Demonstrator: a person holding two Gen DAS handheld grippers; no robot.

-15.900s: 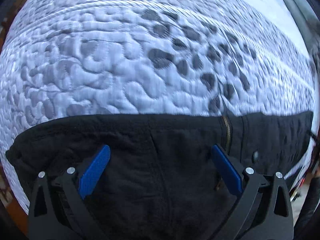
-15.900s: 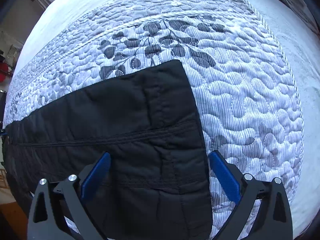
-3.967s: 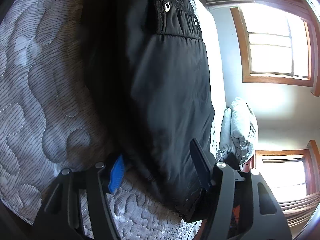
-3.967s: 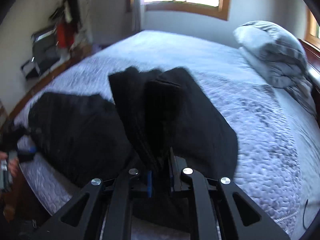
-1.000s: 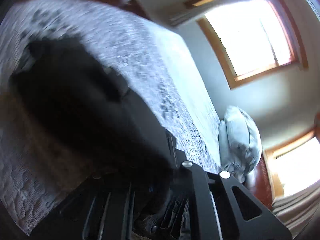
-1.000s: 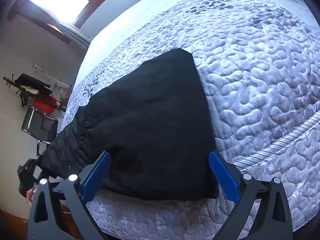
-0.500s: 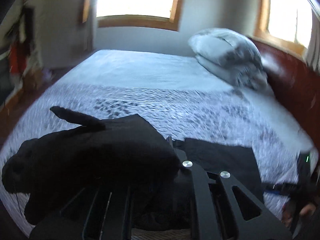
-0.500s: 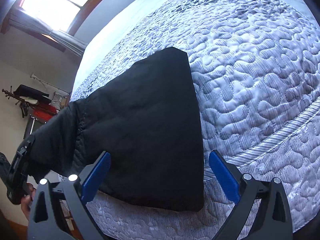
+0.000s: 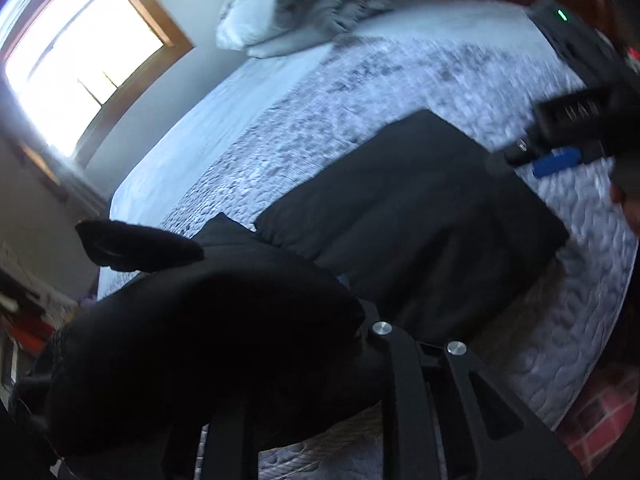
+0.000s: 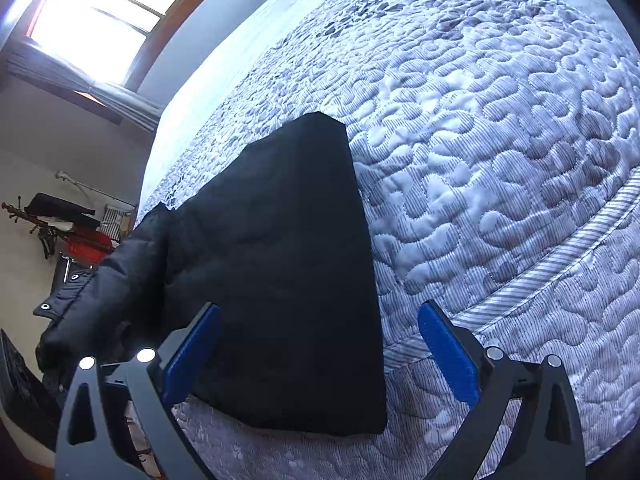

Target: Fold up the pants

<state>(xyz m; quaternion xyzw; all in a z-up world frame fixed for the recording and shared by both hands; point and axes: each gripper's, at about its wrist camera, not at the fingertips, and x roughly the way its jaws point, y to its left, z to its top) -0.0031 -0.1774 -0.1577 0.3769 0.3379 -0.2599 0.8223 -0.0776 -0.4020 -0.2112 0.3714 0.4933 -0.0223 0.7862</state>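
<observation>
Black quilted pants (image 10: 280, 248) lie folded on a grey-white quilted bed. In the left wrist view the flat folded part (image 9: 420, 216) lies ahead, and the lifted waist end (image 9: 192, 328) is bunched over my left gripper (image 9: 344, 292), which is shut on it; the fingertips are hidden by cloth. My right gripper (image 10: 316, 340) is open and empty, hovering just above the near end of the folded pants. It also shows in the left wrist view (image 9: 560, 156) at the far right. The raised waistband with snaps (image 10: 64, 292) shows at the left.
The quilted bedspread (image 10: 500, 168) covers the bed, with its near edge below the pants. A grey pillow (image 9: 304, 12) lies at the head. A bright window (image 9: 72, 64) is on the left wall. A rack with red and black items (image 10: 72, 232) stands beside the bed.
My left gripper has swung the lifted waist end round and over towards the folded part. My right gripper has stayed open above the pants, shifting only slightly.
</observation>
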